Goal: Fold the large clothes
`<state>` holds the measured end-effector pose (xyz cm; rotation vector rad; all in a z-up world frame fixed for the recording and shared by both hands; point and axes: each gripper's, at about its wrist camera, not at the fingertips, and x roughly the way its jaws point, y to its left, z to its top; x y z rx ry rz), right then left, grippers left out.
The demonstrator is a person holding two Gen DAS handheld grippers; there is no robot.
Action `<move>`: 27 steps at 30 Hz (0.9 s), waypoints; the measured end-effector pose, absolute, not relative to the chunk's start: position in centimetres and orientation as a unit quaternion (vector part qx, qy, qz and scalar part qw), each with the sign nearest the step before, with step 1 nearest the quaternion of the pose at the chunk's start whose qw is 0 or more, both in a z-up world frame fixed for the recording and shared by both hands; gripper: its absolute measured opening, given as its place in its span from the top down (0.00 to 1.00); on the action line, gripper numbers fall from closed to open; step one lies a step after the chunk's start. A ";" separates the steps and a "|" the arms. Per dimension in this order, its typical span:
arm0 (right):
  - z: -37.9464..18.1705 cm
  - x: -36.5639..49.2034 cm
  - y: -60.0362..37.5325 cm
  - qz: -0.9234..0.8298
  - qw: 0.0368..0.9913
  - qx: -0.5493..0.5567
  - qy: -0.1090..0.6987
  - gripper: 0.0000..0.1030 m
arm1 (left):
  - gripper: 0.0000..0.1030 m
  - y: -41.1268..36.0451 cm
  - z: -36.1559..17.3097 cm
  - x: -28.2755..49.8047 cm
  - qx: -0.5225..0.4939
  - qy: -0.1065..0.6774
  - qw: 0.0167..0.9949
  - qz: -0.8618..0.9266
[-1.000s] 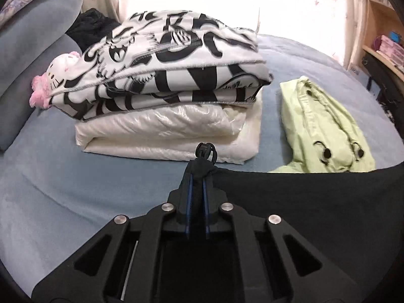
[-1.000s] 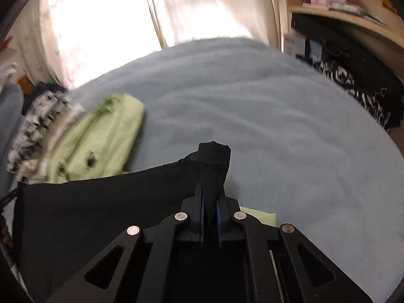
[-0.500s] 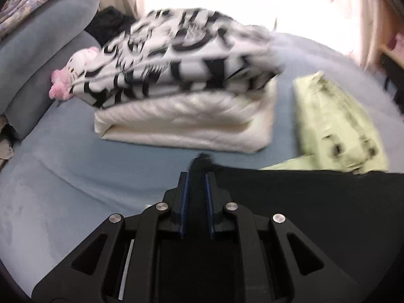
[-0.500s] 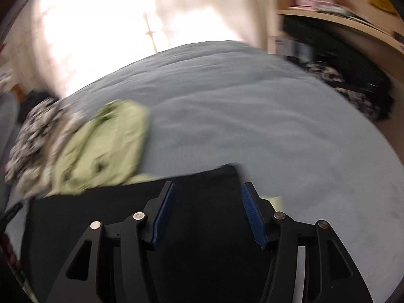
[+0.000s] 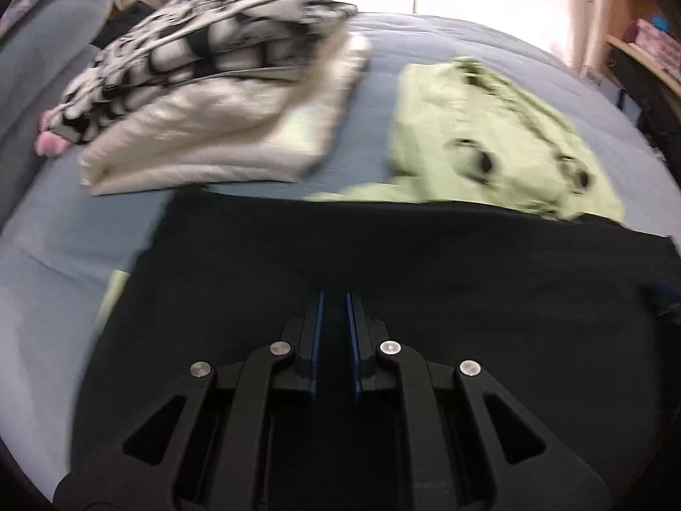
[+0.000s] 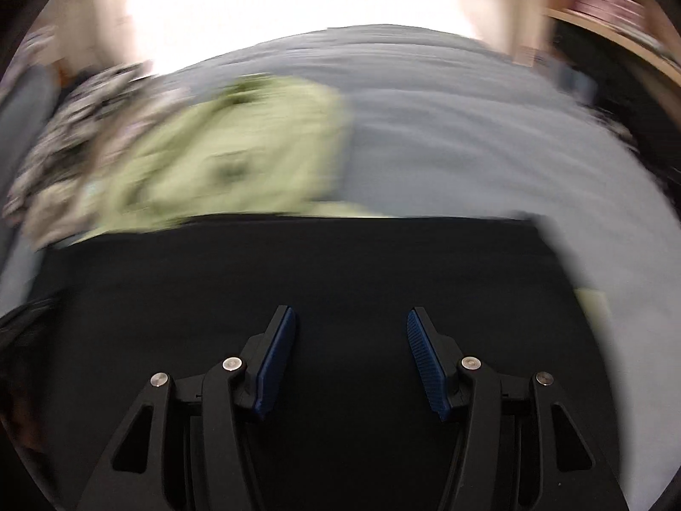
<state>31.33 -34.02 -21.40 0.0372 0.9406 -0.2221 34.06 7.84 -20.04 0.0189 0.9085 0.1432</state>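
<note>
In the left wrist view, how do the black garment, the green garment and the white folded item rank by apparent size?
1. black garment, nearest the camera, so its lead is unsure.
2-3. white folded item and green garment look alike.

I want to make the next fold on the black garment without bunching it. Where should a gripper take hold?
Probably at a far corner of the black garment, such as the right one by the bare blue bedspread, coming in low from the side. It lies flat, so only edges give jaws something to pinch; the middle would bunch.
</note>
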 end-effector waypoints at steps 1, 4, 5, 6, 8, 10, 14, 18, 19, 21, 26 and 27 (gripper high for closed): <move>-21.8 31.1 -36.5 -0.139 0.882 0.023 0.450 0.47 | 0.90 8.8 -20.1 34.3 0.014 0.437 0.896 0.085; -22.3 29.8 -42.6 -0.192 0.867 0.068 0.455 0.47 | 0.90 12.8 -20.8 34.5 -0.008 0.442 0.889 0.118; -22.2 29.1 -44.3 -0.200 0.862 0.098 0.455 0.46 | 0.90 14.0 -20.8 34.4 -0.027 0.444 0.888 0.120; -22.2 28.7 -45.1 -0.200 0.861 0.114 0.454 0.46 | 0.90 14.5 -20.7 34.2 -0.035 0.445 0.887 0.118; -21.8 28.1 -45.4 -0.200 0.861 0.124 0.450 0.46 | 0.90 14.6 -20.6 34.1 -0.037 0.446 0.886 0.118; -21.2 27.7 -44.5 -0.197 0.865 0.125 0.445 0.46 | 0.90 14.5 -20.2 33.3 -0.029 0.449 0.885 0.121; -18.2 25.9 -42.6 -0.167 0.881 0.131 0.423 0.46 | 0.90 14.0 -18.5 31.9 -0.045 0.453 0.884 0.106; -15.1 23.7 -37.4 -0.117 0.894 0.109 0.418 0.46 | 0.90 11.7 -16.0 28.6 -0.041 0.445 0.891 0.084; -14.9 23.5 -35.5 -0.100 0.895 0.106 0.422 0.46 | 0.90 11.0 -15.4 27.5 -0.040 0.443 0.892 0.076; -14.9 23.1 -31.8 -0.065 0.894 0.095 0.434 0.46 | 0.90 9.5 -14.5 25.1 -0.043 0.442 0.894 0.058; -15.4 20.2 -22.5 0.015 0.890 0.060 0.452 0.46 | 0.90 6.2 -13.9 19.7 -0.067 0.437 0.897 0.013; -15.6 19.5 -20.9 0.030 0.888 0.053 0.456 0.46 | 0.90 5.6 -14.1 18.8 -0.065 0.435 0.898 0.011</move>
